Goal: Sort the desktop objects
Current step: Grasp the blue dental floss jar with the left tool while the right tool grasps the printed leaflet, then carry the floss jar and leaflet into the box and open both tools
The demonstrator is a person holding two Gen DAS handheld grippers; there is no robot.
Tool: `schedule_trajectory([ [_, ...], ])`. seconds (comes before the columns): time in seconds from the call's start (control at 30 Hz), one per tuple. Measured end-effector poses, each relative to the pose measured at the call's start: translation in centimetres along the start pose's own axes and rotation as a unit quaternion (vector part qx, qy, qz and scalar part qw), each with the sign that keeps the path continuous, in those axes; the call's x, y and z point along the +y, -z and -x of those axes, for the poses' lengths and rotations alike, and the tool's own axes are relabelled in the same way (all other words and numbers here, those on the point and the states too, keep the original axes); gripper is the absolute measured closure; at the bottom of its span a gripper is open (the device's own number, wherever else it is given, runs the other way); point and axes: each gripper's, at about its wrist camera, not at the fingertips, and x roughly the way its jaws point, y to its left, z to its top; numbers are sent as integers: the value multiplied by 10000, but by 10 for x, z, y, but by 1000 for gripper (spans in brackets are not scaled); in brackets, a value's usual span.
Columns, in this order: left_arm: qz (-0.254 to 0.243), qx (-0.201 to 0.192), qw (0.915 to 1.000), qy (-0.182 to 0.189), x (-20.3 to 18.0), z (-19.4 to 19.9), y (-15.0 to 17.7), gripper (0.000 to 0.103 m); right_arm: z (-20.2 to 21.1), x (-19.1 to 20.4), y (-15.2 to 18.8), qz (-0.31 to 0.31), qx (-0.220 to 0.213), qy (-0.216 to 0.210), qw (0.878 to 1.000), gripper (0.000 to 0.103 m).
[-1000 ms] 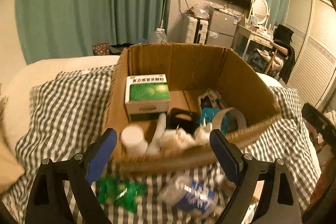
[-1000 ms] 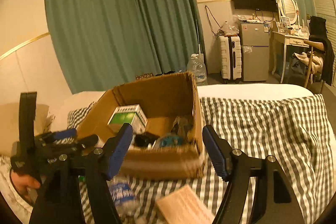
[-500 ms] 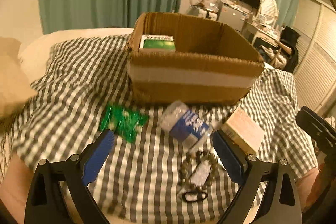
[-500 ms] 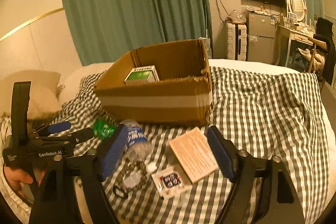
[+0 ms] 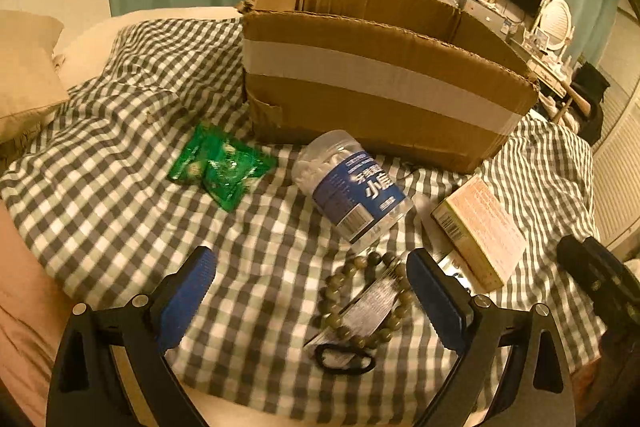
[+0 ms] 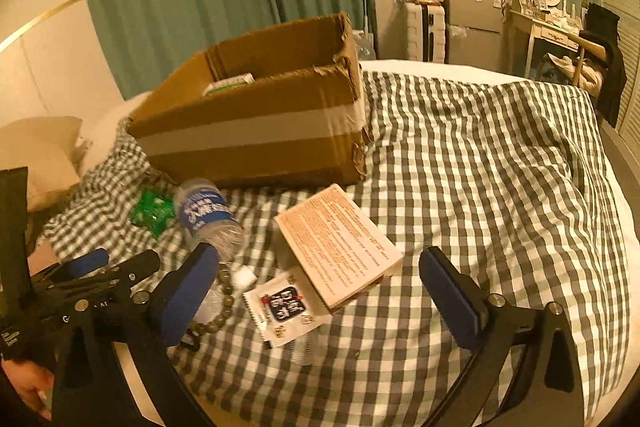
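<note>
Right gripper empty, jaws opening around the flat box, frame centre, leaning on a sachet. Light, stiff cardboard: pinch the 2 long edges. Left gripper wide, empty.

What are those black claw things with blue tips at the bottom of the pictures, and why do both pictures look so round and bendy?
They are grabbing tools. A person holds one in each hand, and each has a small camera looking out along its two fingers. The wide lens bends everything.

One picture comes from the left gripper, the other from the right gripper. The left one is open with nothing between its blue pads. The right one's jaws are opening, and it holds nothing either.

Below them is a checked blanket with a cardboard box on it. In front of the box lie a green packet, a plastic jar on its side, a flat box, a bead bracelet and a small white packet.
</note>
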Motion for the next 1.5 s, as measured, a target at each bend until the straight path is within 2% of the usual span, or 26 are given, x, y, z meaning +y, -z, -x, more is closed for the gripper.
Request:
schedule_trajectory([
  [0.1, 55, -45, 9999, -79, -10, -6, -5, 4, -24, 4, -12, 637, 402, -4, 9972, 2],
  [0.17, 78, -96, 9998, -138, -20, -11, -10, 4, -37, 14, -17, 1298, 577, 190, 9897, 2],
  [0.23, 55, -111, 9997, -204, -27, -18, -14, 4, -49, 19, -17, 1643, 719, 127, 9837, 2],
  [0.4, 12, -4, 9992, -403, -40, -49, -24, 4, -81, 11, -16, 1846, 1279, 50, 9744, 2],
  [0.53, 232, 171, 9987, -415, -43, -74, -29, 4, -94, 10, -18, 2143, 1432, 129, 9661, 2],
  [0.67, 470, 222, 9982, -308, -41, -90, -33, 4, -115, 10, -13, 2246, 1788, 139, 9578, 3],
  [0.7, 467, 198, 9982, -317, -41, -92, -34, 8, -118, 9, -12, 2230, 1878, 129, 9565, 3],
  [0.73, 442, 162, 9983, -354, -40, -92, -34, 18, -119, 9, -11, 2213, 1896, 131, 9565, 9],
  [0.77, 407, 151, 9984, -370, -39, -93, -34, 27, -119, 9, -11, 2170, 1904, 90, 9574, 14],
  [0.8, 345, 197, 9987, -333, -38, -94, -33, 35, -117, 9, -12, 2083, 1899, 68, 9594, 28],
  [1.0, 301, 143, 9994, -67, -27, -83, -26, 35, -98, 10, -13, 1782, 1555, 145, 9715, 27],
  [1.2, 262, 75, 9996, 105, -14, -59, -11, 35, -54, 10, -11, 1167, 905, 115, 9890, 27],
  [1.5, -190, -387, 9987, 263, -8, -2, -13, 35, -1, 26, -3, 479, 335, -10, 9983, 27],
])
